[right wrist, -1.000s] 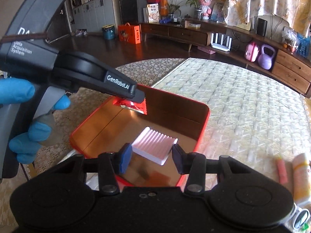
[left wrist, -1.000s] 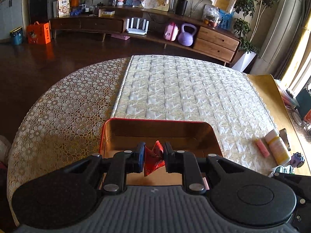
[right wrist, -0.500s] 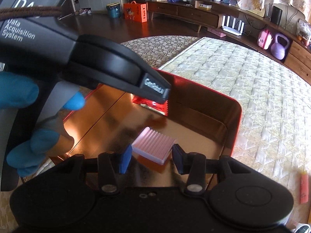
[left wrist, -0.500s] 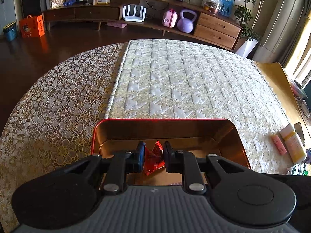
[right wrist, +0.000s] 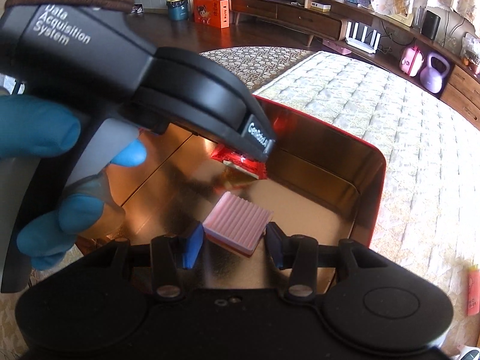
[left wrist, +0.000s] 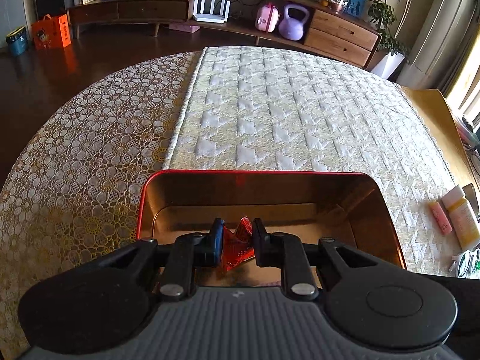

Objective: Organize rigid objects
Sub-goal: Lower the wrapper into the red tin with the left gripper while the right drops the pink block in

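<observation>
Right wrist view — two grippers (right wrist: 232, 247) over one tin (right wrist: 376, 186), each pinching one item.

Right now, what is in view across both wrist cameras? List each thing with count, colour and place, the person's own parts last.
tin box: one, red outside and gold inside, on the quilted cover, under both grippers
foil packet: one, red, between the left jaws, over the box
ribbed block: one, pink, between the right jaws, over the box floor
tubes: two, one pink and one white and yellow, on the cover right of the box
quilted cover: one, cream, under the box
lace cloth: one, gold and white, left of the cover
kettlebell: one, lilac, on the low sideboard
orange box: one, on the floor
left gripper: black, shut on the packet
right gripper: black, around the block
gloved hand: blue, holding the left gripper
</observation>
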